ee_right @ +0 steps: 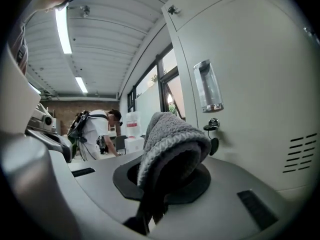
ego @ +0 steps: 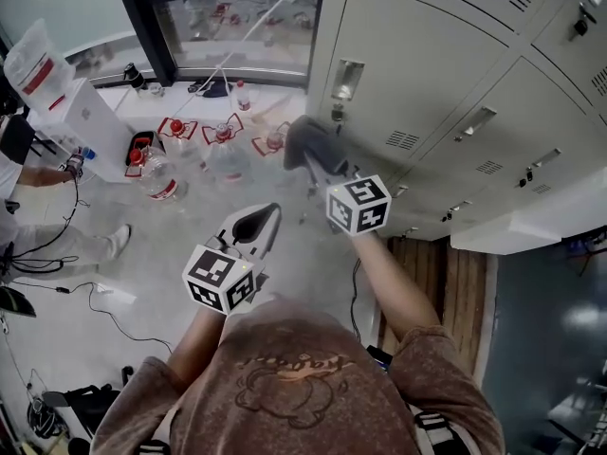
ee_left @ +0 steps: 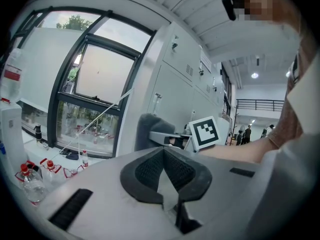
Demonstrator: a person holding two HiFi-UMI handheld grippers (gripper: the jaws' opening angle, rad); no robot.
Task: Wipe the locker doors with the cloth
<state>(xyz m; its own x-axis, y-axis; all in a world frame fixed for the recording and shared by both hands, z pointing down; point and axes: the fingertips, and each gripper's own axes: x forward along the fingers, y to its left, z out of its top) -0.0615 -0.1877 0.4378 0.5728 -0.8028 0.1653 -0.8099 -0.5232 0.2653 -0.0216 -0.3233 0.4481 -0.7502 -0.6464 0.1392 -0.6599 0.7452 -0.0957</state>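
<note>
Cloth [ego: 308,140] up at the locker door [ego: 417,74], clamped in the right gripper [ego: 313,162]!
Grey and folded, it bulges out of jaws closed tight on it, right by the door's key latch [ee_right: 214,125] near the door's 9 o'clock edge; whether it touches the metal, can't tell. Down at 7 o'clock of it, the left gripper [ego: 254,226] hangs over the floor [ego: 171,254], jaws pressed together on nothing. Out at 9 o'clock of the cloth, water bottles [ego: 161,173] stand on that floor.
</note>
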